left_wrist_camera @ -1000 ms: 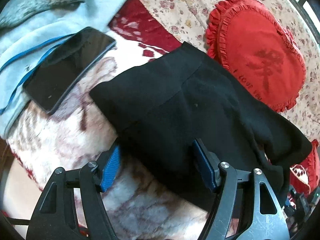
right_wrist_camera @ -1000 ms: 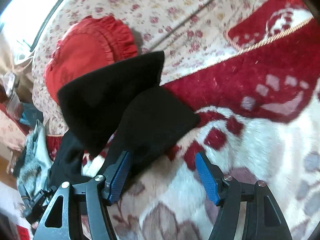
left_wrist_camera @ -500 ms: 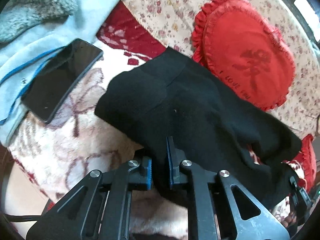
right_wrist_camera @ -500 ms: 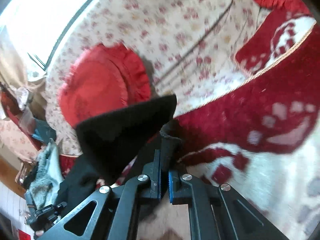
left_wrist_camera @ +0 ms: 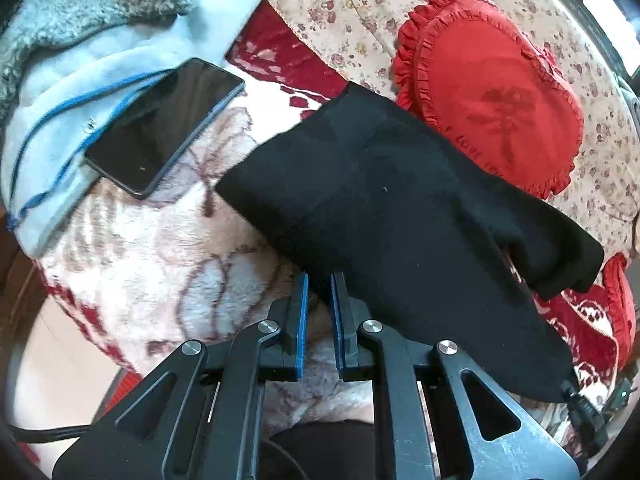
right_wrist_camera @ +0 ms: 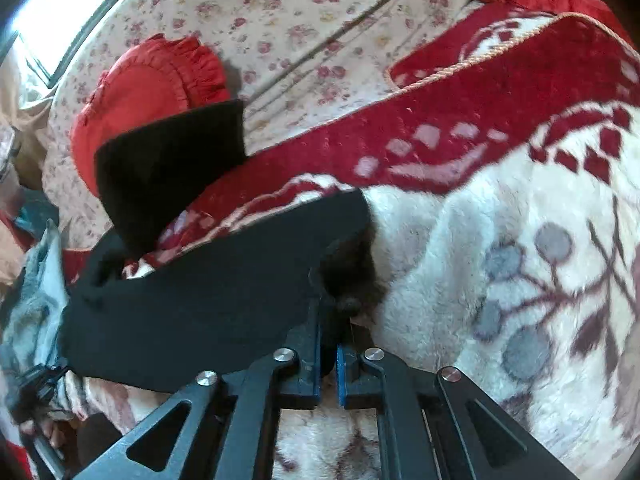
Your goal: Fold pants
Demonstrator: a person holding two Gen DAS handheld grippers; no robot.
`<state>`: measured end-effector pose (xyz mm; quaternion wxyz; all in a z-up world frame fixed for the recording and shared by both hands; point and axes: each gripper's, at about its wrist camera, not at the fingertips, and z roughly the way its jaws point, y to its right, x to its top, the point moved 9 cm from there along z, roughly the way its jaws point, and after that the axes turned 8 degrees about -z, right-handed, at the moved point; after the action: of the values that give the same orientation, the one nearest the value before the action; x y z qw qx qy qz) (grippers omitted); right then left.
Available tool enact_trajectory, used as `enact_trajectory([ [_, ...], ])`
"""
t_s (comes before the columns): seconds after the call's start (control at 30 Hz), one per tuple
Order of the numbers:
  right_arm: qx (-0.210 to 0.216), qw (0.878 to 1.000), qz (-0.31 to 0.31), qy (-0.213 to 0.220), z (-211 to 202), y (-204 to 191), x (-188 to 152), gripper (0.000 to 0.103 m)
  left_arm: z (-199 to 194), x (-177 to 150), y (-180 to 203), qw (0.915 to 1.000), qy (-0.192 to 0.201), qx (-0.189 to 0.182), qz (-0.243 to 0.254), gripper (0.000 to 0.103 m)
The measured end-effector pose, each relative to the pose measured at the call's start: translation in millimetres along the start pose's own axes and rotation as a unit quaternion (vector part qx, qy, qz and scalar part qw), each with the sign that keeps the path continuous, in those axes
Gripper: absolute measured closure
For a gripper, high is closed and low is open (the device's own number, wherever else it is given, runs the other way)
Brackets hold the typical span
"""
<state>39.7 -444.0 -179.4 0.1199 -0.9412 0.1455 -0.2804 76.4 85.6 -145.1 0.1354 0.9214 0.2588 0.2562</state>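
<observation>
In the left wrist view, the black fabric pants (left_wrist_camera: 400, 216) were seen spread across a fluffy white blanket with a red floral pattern (left_wrist_camera: 152, 272), their far end reaching toward a red heart-shaped pillow with a ruffled edge (left_wrist_camera: 492, 92). The left gripper (left_wrist_camera: 319, 280) was seen with its blue-padded fingers (left_wrist_camera: 302, 320) drawn close together, and the near edge of the pants was pinched at their tips. A black smartphone with a dark screen (left_wrist_camera: 160, 128) was seen lying at the upper left, partly on a pale blue fleece garment with a blue cord (left_wrist_camera: 80, 96) and partly on the blanket, well apart from the pants. A cream sheet with small printed flowers (left_wrist_camera: 360, 12) was visible beyond the blanket, under the pillow.

In the right wrist view, the right gripper (right_wrist_camera: 328, 332) was seen pressed nearly together, with a bunched fold of the pants (right_wrist_camera: 224, 280) clamped between its fingers (right_wrist_camera: 314, 344). From the grip the dark cloth was stretched leftward over the blanket (right_wrist_camera: 500, 280), and one corner of it was raised in front of the pillow (right_wrist_camera: 144, 92). The flowered sheet (right_wrist_camera: 304, 20) was seen above the blanket's red border.
</observation>
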Motion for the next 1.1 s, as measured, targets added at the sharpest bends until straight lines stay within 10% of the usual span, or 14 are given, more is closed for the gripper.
enact_trajectory([
  [0.1, -0.033, 0.999, 0.032, 0.017, -15, 21, 5, 0.072, -10, 3, -7, 1.0000, 0.007, -0.004, -0.003, 0.093],
  [0.2, -0.050, 0.997, 0.032, 0.038, -35, 28, 16, 0.071, -15, 6, -15, 0.9997, 0.010, -0.011, -0.019, 0.072],
  [0.47, 0.114, 0.988, -0.098, 0.032, -33, -103, 22, 0.062, 7, 8, -16, 0.9989, -0.003, -0.003, -0.046, 0.058],
  [0.83, 0.226, 0.897, -0.378, -0.046, 24, -332, -73, 0.060, 24, 30, 0, 0.9983, -0.015, -0.023, -0.052, 0.055],
  [1.1, 0.193, 0.842, -0.501, -0.051, 77, -393, -106, 0.059, 31, 31, 9, 0.9975, -0.037, -0.046, -0.039, 0.054],
])
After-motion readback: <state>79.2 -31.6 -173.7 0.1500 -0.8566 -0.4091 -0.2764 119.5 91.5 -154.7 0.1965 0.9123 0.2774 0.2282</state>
